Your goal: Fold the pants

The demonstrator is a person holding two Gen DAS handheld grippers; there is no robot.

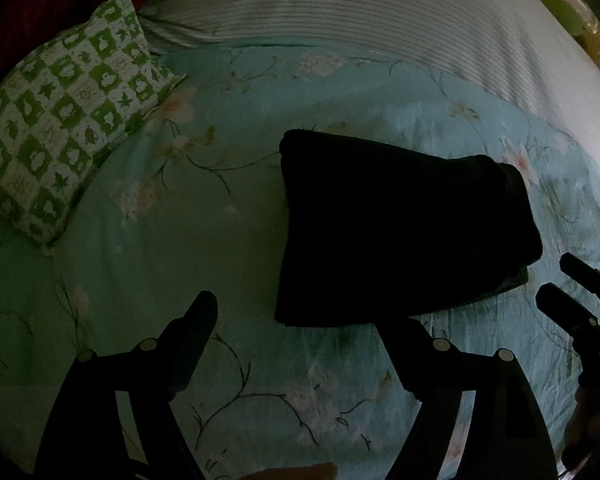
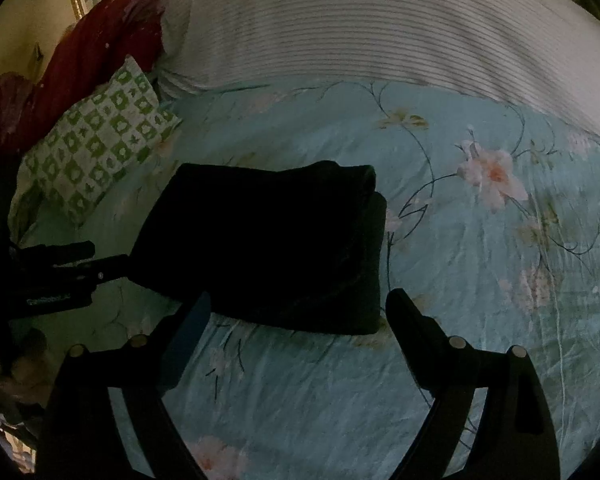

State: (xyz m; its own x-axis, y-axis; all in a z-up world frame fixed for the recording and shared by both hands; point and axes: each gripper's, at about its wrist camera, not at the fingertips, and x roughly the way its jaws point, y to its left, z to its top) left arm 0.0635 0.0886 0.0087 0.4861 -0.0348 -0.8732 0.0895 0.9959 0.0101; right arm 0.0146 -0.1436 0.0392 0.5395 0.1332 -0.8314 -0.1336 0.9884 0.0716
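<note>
Lying as a compact dark rectangle on the floral bedsheet [image 2: 460, 264], the pants [image 2: 268, 248] look fully folded, with stacked layers showing along the right edge. The left gripper [image 1: 304, 320] hovers near the bundle's near-left corner, jaws spread wide and empty. The right gripper [image 2: 300, 304] hangs just before the near edge, equally wide and holding nothing. Judging by this, little remains beyond perhaps tidying or moving the bundle away from the green checked pillow [image 2: 100, 148].
</note>
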